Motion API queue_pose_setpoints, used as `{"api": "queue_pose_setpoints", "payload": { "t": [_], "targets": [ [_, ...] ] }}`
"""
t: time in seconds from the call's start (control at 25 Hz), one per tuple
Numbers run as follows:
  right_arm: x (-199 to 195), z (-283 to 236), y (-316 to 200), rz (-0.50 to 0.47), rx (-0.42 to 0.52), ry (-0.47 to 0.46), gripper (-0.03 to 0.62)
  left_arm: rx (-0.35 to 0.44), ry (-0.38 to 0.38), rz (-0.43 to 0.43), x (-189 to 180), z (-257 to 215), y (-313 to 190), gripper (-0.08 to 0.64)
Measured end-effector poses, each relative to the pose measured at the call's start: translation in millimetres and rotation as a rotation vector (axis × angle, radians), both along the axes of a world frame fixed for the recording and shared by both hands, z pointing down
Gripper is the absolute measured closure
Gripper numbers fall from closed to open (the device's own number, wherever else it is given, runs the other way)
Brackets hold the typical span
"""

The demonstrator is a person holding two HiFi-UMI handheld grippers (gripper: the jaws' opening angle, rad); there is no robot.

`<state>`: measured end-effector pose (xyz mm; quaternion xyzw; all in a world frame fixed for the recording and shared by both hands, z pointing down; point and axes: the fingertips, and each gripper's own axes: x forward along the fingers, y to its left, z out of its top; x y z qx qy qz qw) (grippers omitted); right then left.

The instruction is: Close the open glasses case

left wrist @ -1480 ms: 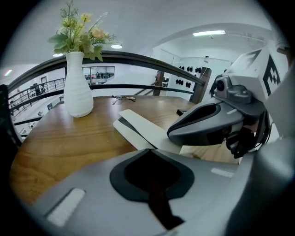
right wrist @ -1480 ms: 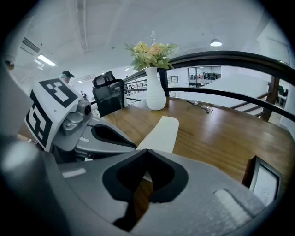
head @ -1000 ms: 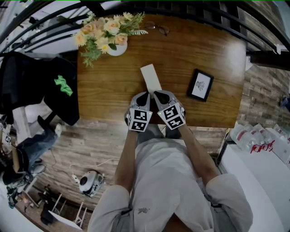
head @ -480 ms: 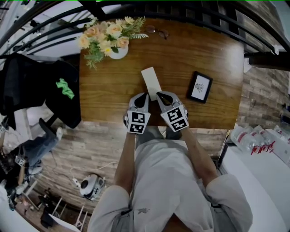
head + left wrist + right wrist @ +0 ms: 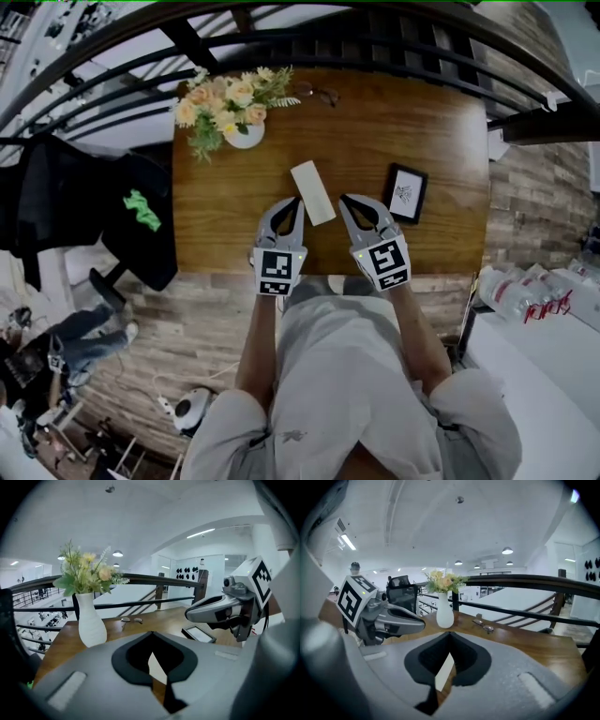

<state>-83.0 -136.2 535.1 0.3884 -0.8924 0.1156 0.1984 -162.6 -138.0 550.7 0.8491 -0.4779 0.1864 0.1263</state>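
Note:
The glasses case (image 5: 312,192) is a flat white oblong lying on the wooden table (image 5: 441,141), near its front edge; I cannot tell how its lid stands. My left gripper (image 5: 296,202) sits just left of the case's near end, shut and holding nothing. Just right of that end is my right gripper (image 5: 345,200), also shut and empty. In the left gripper view a sliver of the case (image 5: 155,665) shows through the gap behind the joined tips (image 5: 150,633). The right gripper view shows the case (image 5: 443,672) the same way.
A white vase of flowers (image 5: 234,112) stands at the table's far left. A pair of glasses (image 5: 321,94) lies at the far edge. A black-framed picture (image 5: 405,193) lies right of the case. A dark railing (image 5: 375,42) runs behind the table; the floor lies far below.
Both grippers have drawn apart and back toward the table's near edge; before, they sat close together at the case's near end. The case has not moved on the table.

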Motion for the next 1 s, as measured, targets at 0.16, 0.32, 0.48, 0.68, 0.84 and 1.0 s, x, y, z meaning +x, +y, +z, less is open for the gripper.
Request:
{"api": "queue_pose_setpoints", "payload": {
  "t": [0.16, 0.32, 0.48, 0.68, 0.84, 1.0],
  "targets": [
    [8.9, -33.3, -1.7, 0.055, 0.059, -0.033, 0.589, 0.075, 0.032, 0.022, 2.5, -35.8, -3.2, 0.541],
    [11.7, -53.7, -1.1, 0.089, 0.095, -0.039, 0.589, 0.125, 0.041, 0.052, 2.5, -60.3, -5.2, 0.541],
    [12.8, -67.4, -0.3, 0.118, 0.126, -0.04, 0.591, 0.164, 0.044, 0.079, 2.0, -75.9, -7.0, 0.541],
    [15.9, -77.9, -1.0, 0.156, 0.151, -0.04, 0.589, 0.195, 0.048, 0.104, 3.0, -86.3, -10.8, 0.541],
    [15.8, -81.1, 1.3, 0.168, 0.158, -0.037, 0.589, 0.204, 0.055, 0.109, 3.5, -89.0, -9.8, 0.541],
    [17.2, -82.0, 4.2, 0.175, 0.161, -0.031, 0.589, 0.204, 0.062, 0.112, 5.3, -89.1, -7.0, 0.541]
  ]
}}
